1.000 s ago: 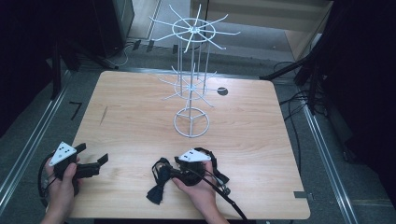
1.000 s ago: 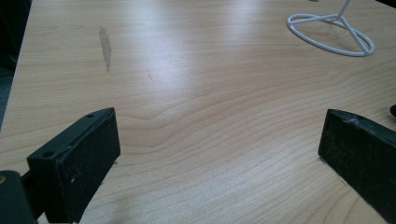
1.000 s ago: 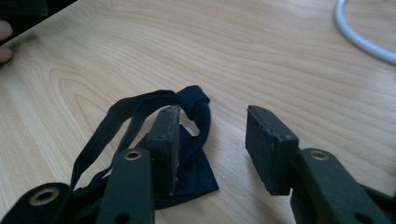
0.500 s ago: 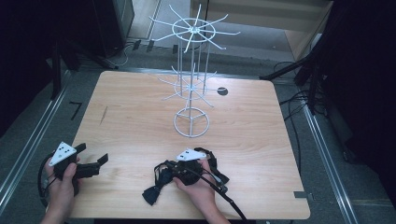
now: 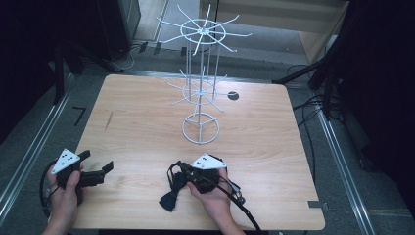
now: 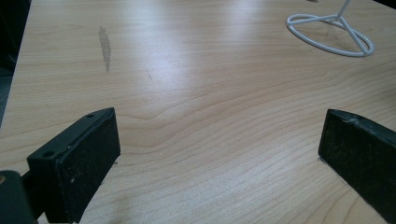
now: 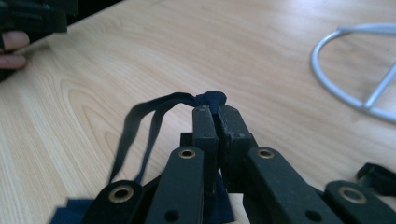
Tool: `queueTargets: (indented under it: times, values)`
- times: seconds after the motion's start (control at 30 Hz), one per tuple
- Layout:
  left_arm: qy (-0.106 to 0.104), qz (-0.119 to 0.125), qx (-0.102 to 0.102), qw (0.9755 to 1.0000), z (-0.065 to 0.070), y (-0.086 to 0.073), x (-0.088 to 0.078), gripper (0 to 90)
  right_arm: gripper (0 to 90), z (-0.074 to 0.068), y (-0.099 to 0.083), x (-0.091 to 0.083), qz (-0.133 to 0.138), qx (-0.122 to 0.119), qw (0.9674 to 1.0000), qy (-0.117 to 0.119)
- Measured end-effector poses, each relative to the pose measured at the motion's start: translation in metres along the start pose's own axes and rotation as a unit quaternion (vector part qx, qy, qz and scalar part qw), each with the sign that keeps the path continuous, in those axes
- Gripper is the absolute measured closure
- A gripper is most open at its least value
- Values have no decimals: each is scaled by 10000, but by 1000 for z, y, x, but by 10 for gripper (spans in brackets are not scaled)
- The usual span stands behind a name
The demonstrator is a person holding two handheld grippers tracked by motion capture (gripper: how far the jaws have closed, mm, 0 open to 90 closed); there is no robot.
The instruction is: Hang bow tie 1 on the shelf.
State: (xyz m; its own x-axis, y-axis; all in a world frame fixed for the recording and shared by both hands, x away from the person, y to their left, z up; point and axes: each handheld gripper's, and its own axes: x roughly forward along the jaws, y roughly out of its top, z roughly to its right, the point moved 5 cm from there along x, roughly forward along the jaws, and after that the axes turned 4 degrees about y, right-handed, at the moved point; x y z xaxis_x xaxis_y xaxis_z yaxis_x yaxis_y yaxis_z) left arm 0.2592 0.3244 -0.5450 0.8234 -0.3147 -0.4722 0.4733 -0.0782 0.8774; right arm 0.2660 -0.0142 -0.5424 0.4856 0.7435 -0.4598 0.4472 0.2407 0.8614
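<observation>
A black strap (image 7: 140, 126) ending in a dark knot (image 7: 210, 99) lies on the wooden table (image 5: 147, 112) near the front edge. My right gripper (image 7: 215, 112) is shut on it just behind the knot; its jaws have just been closing with the strap between them. In the high view the right gripper (image 5: 180, 177) points left, and the rest of the dark strap bundle (image 5: 169, 199) trails toward the front. My left gripper (image 5: 97, 161) rests at the front left, open with nothing between its jaws (image 6: 218, 140).
A tall white wire display stand (image 5: 200, 125) stands mid-table, with spoked tiers above its ring base (image 6: 348, 30) (image 7: 317, 58). A small black disc (image 5: 233, 95) lies behind it to the right. The left hand (image 7: 11, 46) shows far off in the right gripper view.
The right gripper's jaws have come together on the strap, and the strap bundle has shifted slightly beside it. The left gripper has stayed where it was.
</observation>
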Motion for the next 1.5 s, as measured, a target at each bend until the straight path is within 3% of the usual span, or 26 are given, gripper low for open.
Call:
queueTargets:
  times: [0.4, 1.27, 1.5]
  values:
    - [4, -7, 7, 10000, 0, 0, 0, 0, 881, 3, 25, -23, 458, -254, 9984, -197]
    - [-1, 9, -9, 10000, 0, 0, 0, 0, 881, 13, 73, -57, 1174, -297, 9915, -483]
    - [-21, 9, -8, 10000, 0, 0, 0, 0, 881, 10, 87, -63, 1317, -352, 9892, -544]
